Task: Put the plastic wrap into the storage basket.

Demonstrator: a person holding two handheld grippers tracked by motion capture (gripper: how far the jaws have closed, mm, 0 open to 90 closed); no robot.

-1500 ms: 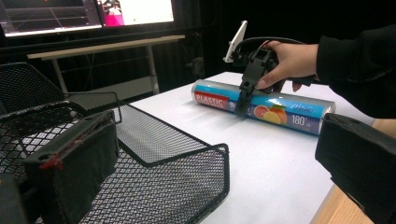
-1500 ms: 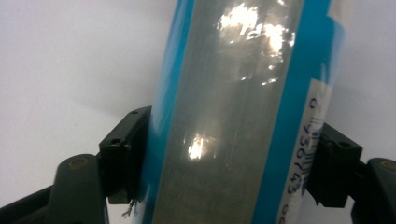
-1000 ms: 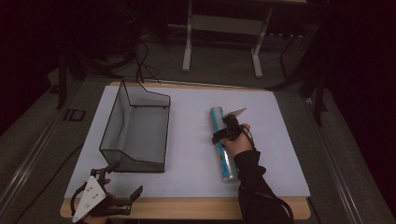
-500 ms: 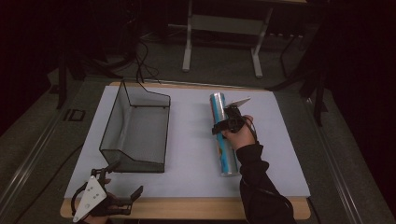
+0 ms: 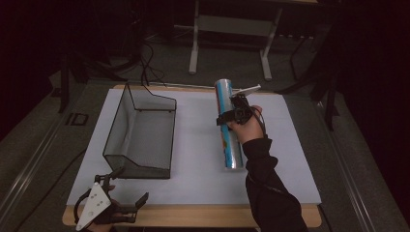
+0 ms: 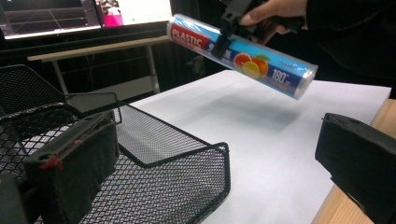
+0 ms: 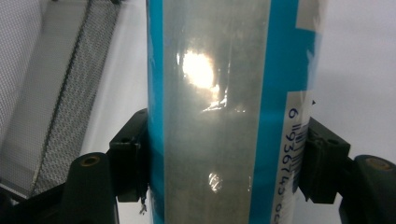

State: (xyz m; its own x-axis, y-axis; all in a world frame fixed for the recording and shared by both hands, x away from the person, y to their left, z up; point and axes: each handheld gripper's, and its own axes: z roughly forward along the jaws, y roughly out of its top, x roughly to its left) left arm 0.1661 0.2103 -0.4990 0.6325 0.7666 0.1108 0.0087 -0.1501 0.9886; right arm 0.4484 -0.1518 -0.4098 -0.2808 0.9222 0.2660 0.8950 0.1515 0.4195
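The roll [image 5: 228, 126] is clamped mid-length by the right gripper [image 5: 235, 115] and held above the sheet, right of the basket [image 5: 139, 133], likely for balanced carrying. The left gripper [image 5: 112, 205], jaws apart, is parked near the basket's front corner.

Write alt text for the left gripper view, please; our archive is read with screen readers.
A right gripper, held in a person's hand, is clamped on a blue plastic wrap roll tilted in the air above a white table mat. A black wire mesh basket sits at lower left, behind the left gripper's open black jaws.
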